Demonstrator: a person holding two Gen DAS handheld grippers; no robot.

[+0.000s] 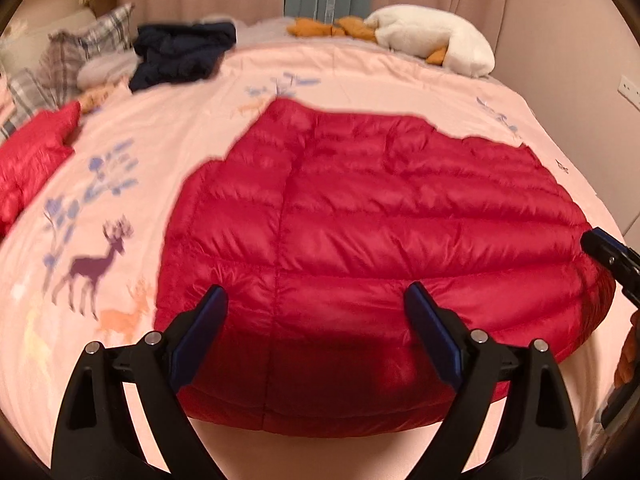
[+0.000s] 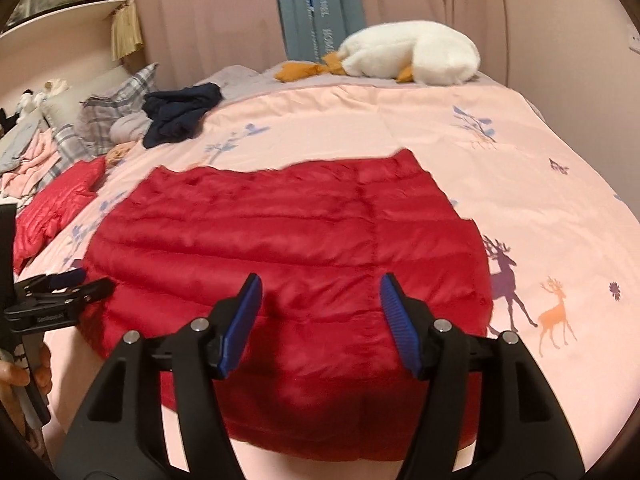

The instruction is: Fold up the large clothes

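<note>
A red quilted down jacket [image 1: 380, 220] lies flat on the pink bedspread [image 1: 160, 132], folded to a rough rectangle; it also shows in the right wrist view [image 2: 288, 248]. My left gripper [image 1: 316, 300] is open and empty, just above the jacket's near edge. My right gripper [image 2: 320, 292] is open and empty above the same near edge, further right. The right gripper's tip shows at the right rim of the left wrist view [image 1: 612, 256]. The left gripper shows at the left rim of the right wrist view [image 2: 60, 288].
A second red jacket [image 2: 52, 208] lies at the left. A dark navy garment [image 2: 180, 112] and plaid pillows [image 2: 112, 108] are at the back left. A white plush goose [image 2: 412, 52] lies at the far edge by the curtains.
</note>
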